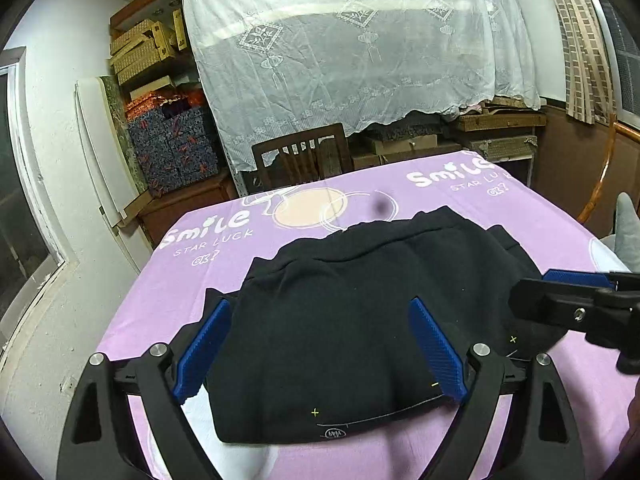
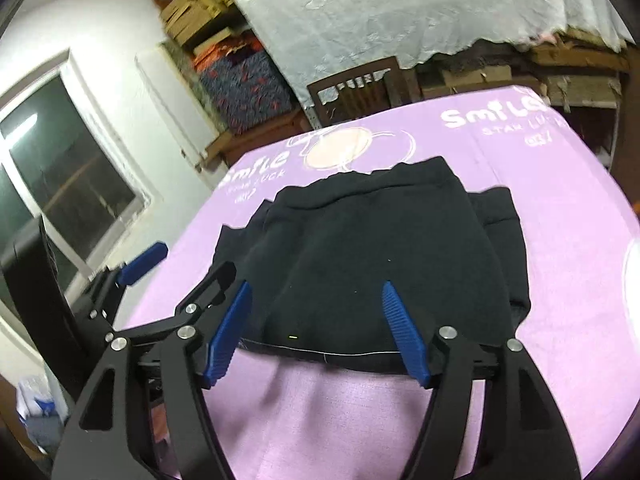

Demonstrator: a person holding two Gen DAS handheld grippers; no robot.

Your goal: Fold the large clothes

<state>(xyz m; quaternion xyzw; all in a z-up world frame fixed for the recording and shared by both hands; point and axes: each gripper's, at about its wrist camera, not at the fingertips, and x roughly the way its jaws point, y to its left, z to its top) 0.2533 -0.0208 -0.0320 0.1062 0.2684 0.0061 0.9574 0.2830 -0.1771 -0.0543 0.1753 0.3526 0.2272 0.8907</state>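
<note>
- Black garment (image 1: 352,320) is sitting folded into a chunky block near the front middle of the desk (image 1: 168,312), on the purple "Smile" cloth that covers it.
- Both grippers are released and holding nothing. The left gripper (image 1: 320,360) has its blue pads spread wide either side of the near end of the bundle, clear of the fabric as far as I can tell. The right gripper (image 2: 316,332) is the same story, jaws apart with the near hem showing between them.
- Looks to me like the fold is basically done and this is the let-go-and-back-off bit. To do that well I'd lift straight up and away so the pads don't snag the top layer and drag it open.
- Near hem with the little label (image 1: 335,433) looks fairly straight, so no need to fuss there.
- Far end is messier: lumpy layers stick out on the far right side (image 2: 496,208). If anything needs a tidy, it's that, with a light press or tuck.
- Orientation: the long axis runs from the near edge of the desk away toward the wooden chair (image 1: 300,156), with the hem end nearest the cameras. In the right wrist view it sits a bit skewed.
</note>
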